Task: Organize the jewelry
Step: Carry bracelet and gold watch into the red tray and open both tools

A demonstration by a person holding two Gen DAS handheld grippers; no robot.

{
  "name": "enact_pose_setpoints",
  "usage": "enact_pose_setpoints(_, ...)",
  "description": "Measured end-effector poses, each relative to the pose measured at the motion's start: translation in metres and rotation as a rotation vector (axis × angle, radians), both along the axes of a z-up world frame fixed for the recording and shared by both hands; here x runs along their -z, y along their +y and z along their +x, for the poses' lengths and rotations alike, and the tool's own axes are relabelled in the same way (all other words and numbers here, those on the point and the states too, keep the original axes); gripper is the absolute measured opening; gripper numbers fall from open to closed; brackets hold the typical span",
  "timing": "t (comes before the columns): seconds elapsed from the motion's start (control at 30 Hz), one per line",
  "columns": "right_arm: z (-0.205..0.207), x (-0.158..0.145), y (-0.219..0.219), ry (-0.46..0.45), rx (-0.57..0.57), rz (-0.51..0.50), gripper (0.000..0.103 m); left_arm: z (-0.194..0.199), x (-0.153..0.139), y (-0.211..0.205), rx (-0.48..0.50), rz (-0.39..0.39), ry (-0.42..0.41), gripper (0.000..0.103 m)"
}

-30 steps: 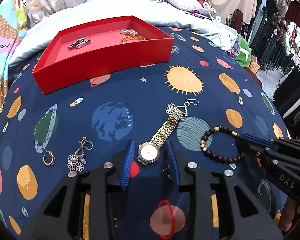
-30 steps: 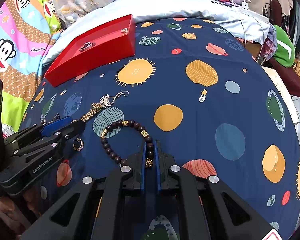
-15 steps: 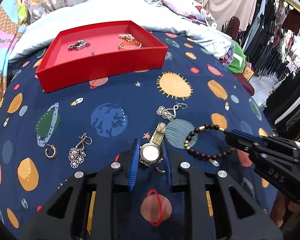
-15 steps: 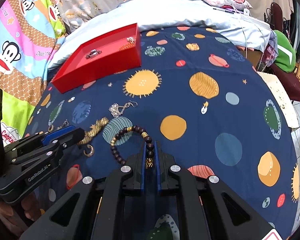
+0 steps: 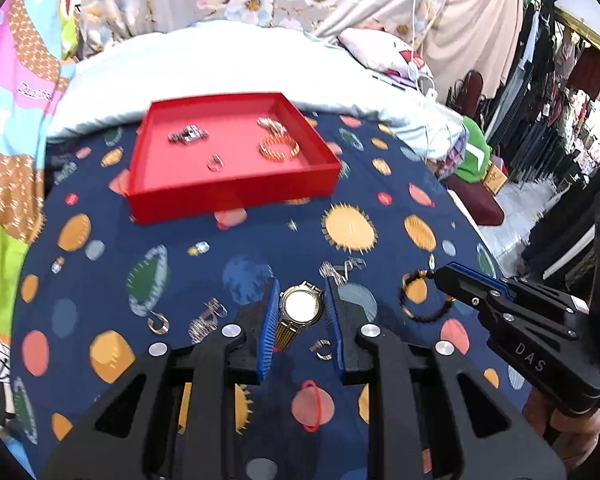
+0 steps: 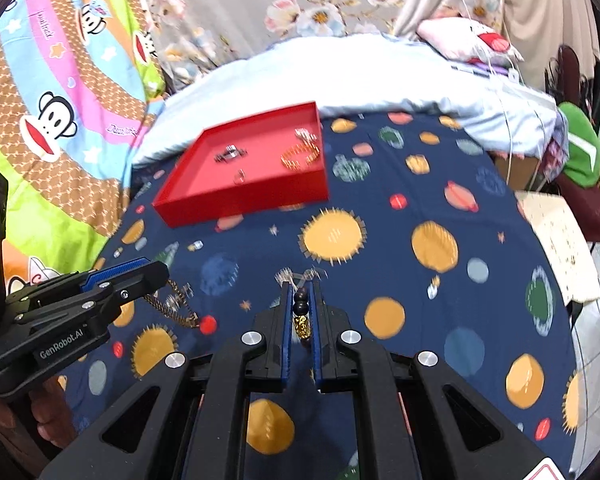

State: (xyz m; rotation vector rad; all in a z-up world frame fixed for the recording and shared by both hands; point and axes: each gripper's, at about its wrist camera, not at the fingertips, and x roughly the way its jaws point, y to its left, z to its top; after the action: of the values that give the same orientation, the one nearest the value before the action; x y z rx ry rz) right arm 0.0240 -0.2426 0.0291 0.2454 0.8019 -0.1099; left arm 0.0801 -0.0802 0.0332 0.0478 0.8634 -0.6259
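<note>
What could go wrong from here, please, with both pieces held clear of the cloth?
The watch is gripped only at its round face by the left gripper, its band dangling, so it may twist free. The bead bracelet hangs from the right gripper and might swing, snagging the red tray wall.

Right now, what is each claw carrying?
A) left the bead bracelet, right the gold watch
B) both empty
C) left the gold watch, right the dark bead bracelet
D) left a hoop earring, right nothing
C: the left claw is clamped on the gold watch, its band hanging below, and the right claw pinches the dark bead bracelet between its pads.
</note>
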Motion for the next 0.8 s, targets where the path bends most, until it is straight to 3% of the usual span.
enact_pose_setpoints(0.3,0.044,-0.034,0.01,-0.089,-0.061,-0.031,0.007,0.047,-0.041,0.015,-0.07,0.002,-0.101,0.022)
enact_pose_setpoints(0.53,0.116,-0.064,0.021,-0.161,-0.134,-0.031,0.007,0.112,-0.067,0.008,-0.112,-0.009,-0.167,0.022)
enact_pose_setpoints(0.7,0.174,-0.067,0.027,-0.163,-0.175,0.046,0.007,0.159,-0.064,-0.004,-0.143,-0.02,-0.152,0.022)
enact_pose_setpoints(0.8,0.205,-0.048,0.025,-0.127,-0.181,0.108,0.007,0.181,-0.05,-0.009,-0.16,-0.019,-0.115,0.022)
